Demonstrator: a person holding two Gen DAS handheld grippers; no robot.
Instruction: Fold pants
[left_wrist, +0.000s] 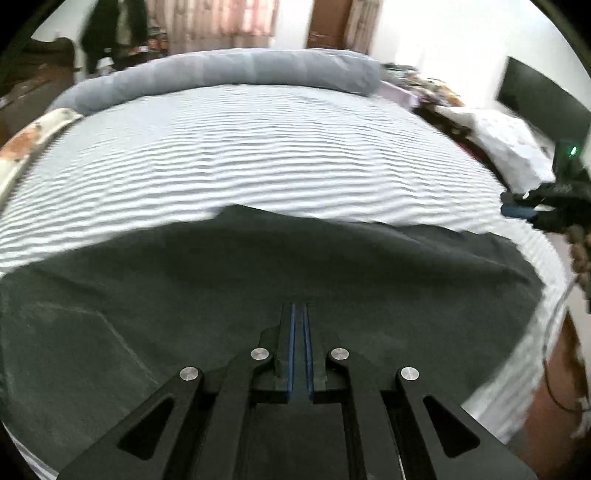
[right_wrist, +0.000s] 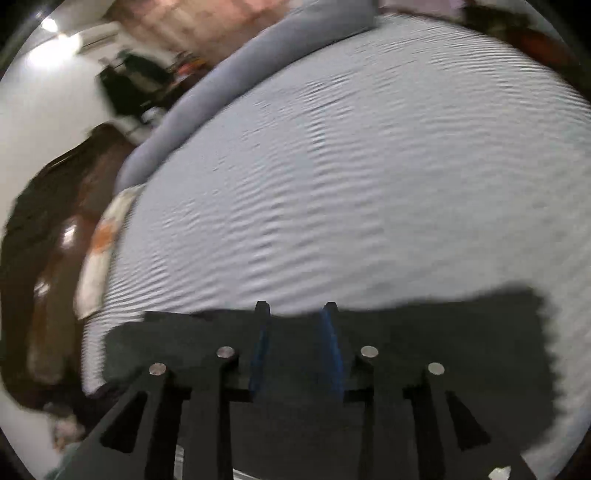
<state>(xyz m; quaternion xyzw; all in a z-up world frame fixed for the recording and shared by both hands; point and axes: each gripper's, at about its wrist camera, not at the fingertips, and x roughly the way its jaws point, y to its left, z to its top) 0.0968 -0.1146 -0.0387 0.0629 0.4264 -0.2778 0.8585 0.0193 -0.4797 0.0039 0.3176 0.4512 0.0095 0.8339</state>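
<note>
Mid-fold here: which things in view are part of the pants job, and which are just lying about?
Job:
pants, dark, spread on the bed
left gripper, shut over the pants
right gripper, open

Lying about:
striped sheet
grey bolster
white bundle at the bed's edge
curtains

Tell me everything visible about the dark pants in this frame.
The pants are dark charcoal, a soft matte woven-looking fabric, spread flat on the striped bedsheet at its near edge. A faint stitched pocket outline shows on the left part, with shallow creases across the cloth. The far edge is uneven, peaking near the middle. The left tongs sit shut over the fabric; whether they pinch cloth cannot be told. In the right wrist view the right tongs are open above the pants' far edge.
</note>
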